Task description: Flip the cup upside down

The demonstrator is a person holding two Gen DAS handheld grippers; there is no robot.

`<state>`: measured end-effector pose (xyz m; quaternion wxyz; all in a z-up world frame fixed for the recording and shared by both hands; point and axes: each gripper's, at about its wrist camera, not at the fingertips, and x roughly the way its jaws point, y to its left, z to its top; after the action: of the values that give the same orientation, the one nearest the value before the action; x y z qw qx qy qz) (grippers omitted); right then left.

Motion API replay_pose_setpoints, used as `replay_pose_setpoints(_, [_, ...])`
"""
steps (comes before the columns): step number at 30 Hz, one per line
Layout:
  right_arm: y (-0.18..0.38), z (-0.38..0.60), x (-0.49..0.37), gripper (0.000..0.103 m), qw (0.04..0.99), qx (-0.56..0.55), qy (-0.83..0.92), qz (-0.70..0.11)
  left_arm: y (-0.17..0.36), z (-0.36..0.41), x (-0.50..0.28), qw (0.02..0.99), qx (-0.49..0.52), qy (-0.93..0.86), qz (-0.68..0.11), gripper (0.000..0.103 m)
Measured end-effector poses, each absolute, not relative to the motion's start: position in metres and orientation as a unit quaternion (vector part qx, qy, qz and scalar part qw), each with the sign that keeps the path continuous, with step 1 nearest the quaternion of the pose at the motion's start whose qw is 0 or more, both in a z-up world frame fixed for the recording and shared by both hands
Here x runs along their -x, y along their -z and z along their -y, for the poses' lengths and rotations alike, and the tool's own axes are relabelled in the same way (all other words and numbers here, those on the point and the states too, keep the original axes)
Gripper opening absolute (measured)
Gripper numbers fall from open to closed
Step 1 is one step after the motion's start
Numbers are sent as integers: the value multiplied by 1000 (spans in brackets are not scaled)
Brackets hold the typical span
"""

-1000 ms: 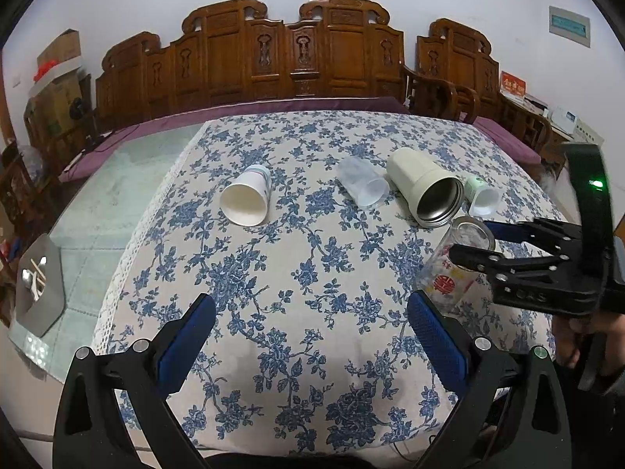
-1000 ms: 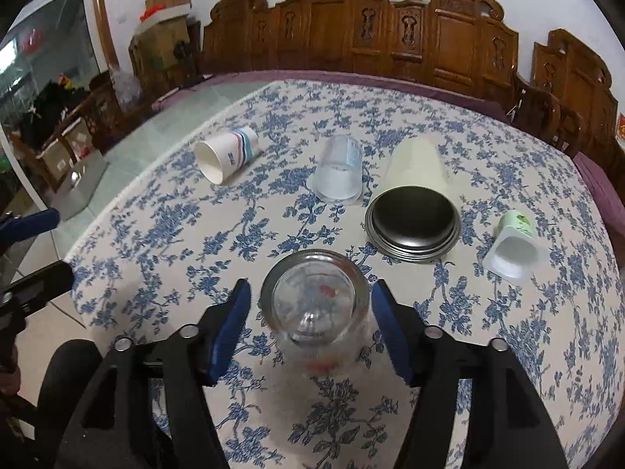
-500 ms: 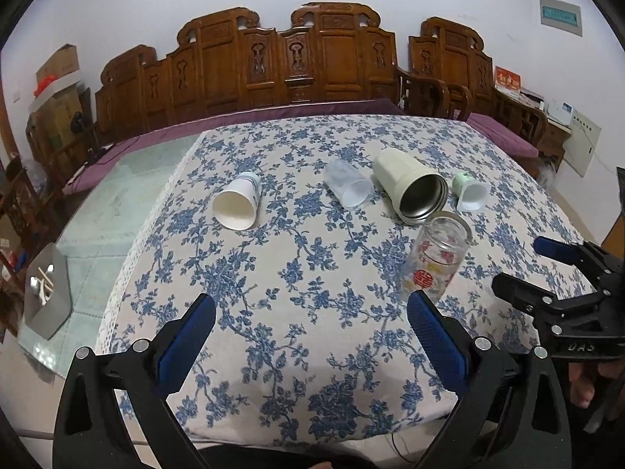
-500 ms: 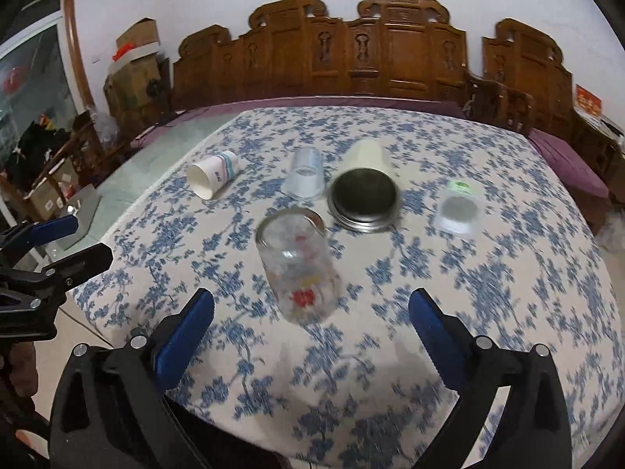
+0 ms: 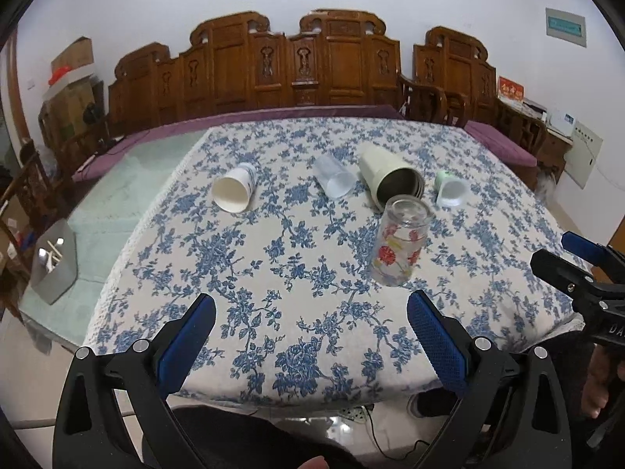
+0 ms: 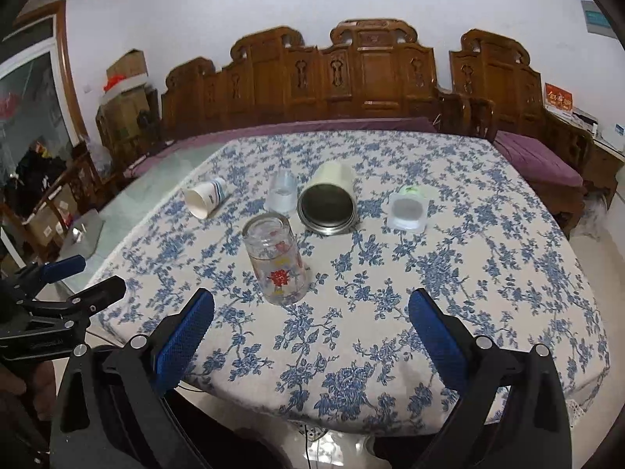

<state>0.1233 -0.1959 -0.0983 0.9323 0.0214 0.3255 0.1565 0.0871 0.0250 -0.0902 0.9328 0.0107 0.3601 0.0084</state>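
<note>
A second ago the glass cup point(image 6: 276, 261) was framed closely between the blue pads of the right gripper point(image 6: 311, 326); half a second ago it had been released and stood free; now the right gripper is seen drawn back to the near edge of the table, jaws spread wide with nothing between them. The cup is left standing on the floral tablecloth point(image 6: 488, 273), its printed red motif inverted and what appears to be its thick base uppermost – so the flip is judged done for this cup, though where the rim meets the cloth cannot be made out clearly. The left gripper point(image 5: 311, 336) is likewise held wide open and empty, well short of the cup point(image 5: 400, 242); it has barely shifted over the same interval.

Four other vessels are left lying on their sides behind the cup: a paper cup point(image 5: 233, 187), a clear plastic cup point(image 5: 334, 181), a cream metal tumbler point(image 5: 392, 181) just beyond the glass, and a small green-topped pot point(image 5: 450, 189); whether these are to be turned as well cannot be told. The cloth is patterned in blue on white with a lace edge; behind it a carved wooden bench point(image 6: 351, 78) with purple cushions is set against a pale wall.
</note>
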Motion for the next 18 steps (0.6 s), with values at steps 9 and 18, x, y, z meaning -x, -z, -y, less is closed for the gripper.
replay_pose_setpoints(9, [40, 207, -71, 100, 957, -15, -152, -247, 39, -4, -40, 956, -26, -8, -292, 95])
replay_pose_setpoints(18, [4, 219, -37, 100, 969, -20, -149, -196, -4, 12, -4, 971, -35, -9, -236, 95])
